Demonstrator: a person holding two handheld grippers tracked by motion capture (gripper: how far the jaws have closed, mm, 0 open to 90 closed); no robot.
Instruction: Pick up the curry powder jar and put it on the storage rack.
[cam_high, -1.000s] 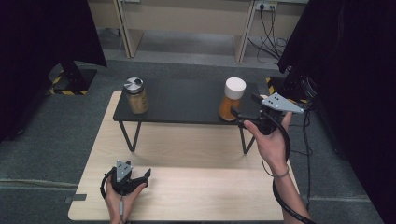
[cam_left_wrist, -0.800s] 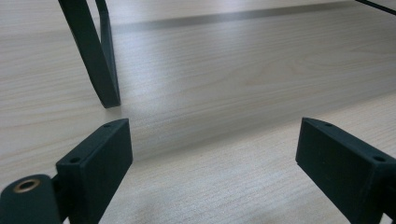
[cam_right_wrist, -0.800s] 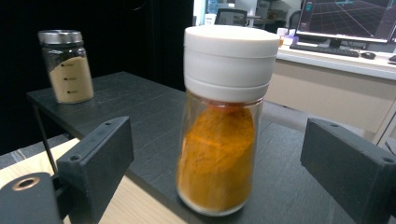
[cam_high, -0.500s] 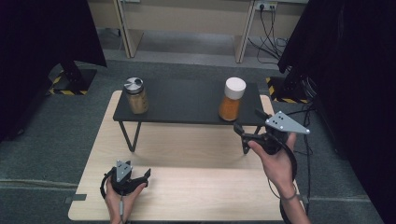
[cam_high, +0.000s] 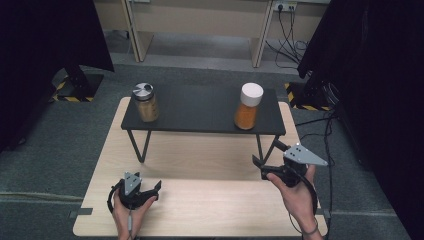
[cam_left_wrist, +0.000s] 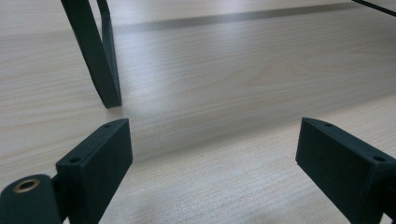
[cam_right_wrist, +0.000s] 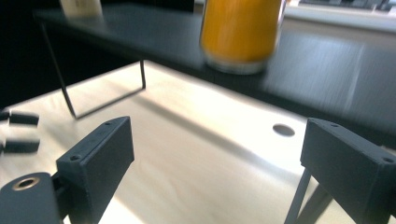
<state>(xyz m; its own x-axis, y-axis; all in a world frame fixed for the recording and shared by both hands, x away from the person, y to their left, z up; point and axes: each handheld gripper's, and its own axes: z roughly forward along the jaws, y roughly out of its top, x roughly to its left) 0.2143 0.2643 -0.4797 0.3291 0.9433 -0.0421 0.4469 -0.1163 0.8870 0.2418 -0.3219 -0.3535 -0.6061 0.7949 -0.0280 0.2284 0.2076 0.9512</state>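
Note:
A jar of orange powder with a white lid (cam_high: 247, 107) stands at the right end of the black raised shelf (cam_high: 200, 112). At the shelf's left end is a jar with a silver lid (cam_high: 145, 102). My right gripper (cam_high: 265, 154) hovers open in front of the shelf's right legs, below the orange jar (cam_right_wrist: 240, 32), jaws empty (cam_right_wrist: 215, 158). My left gripper (cam_high: 152, 191) rests low over the wooden table (cam_high: 210, 205) at the front left. Its jaws stand open and empty (cam_left_wrist: 212, 154), pointing at the shelf's left leg (cam_left_wrist: 100, 56).
The shelf's thin black legs (cam_high: 142, 145) stand on the table. A round hole (cam_right_wrist: 283, 129) sits in the tabletop near the right legs. Cables (cam_high: 327, 130) trail over the floor at the right, and dark curtains hang on both sides.
My right gripper has drawn back from beside the orange jar, coming down and toward the table's front. The jar stays on the shelf. The left gripper has kept still.

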